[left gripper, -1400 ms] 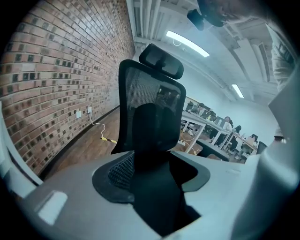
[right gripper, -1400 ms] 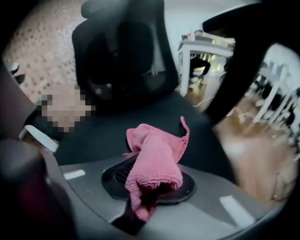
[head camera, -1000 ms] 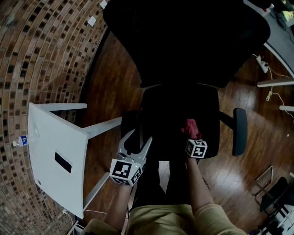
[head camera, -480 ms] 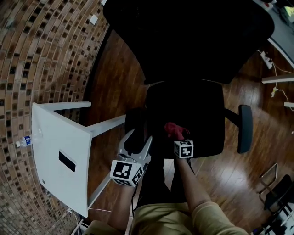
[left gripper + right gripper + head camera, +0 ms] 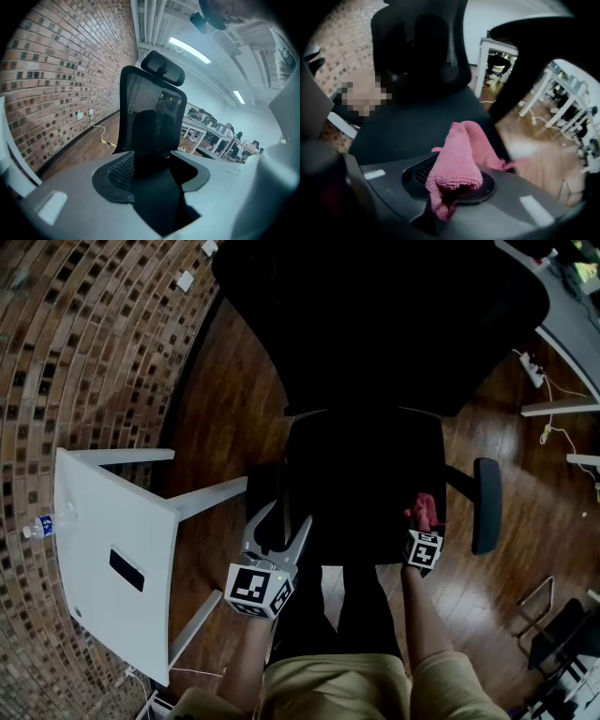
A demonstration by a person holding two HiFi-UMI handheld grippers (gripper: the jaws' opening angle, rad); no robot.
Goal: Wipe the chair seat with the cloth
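Clamping the pink cloth in its jaws, the right gripper sits at the right front edge of the chair seat, apparently touching it. The left gripper has its jaws apart, holding nothing.

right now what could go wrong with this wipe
1. The right tool holds the cloth at the right front edge of the chair seat; a stroke further right may slip off or hit the armrest.
2. The cloth is bunched between the jaws, so little of it may touch the seat.
3. The open, empty left tool sits near the seat's left edge and could bump it.
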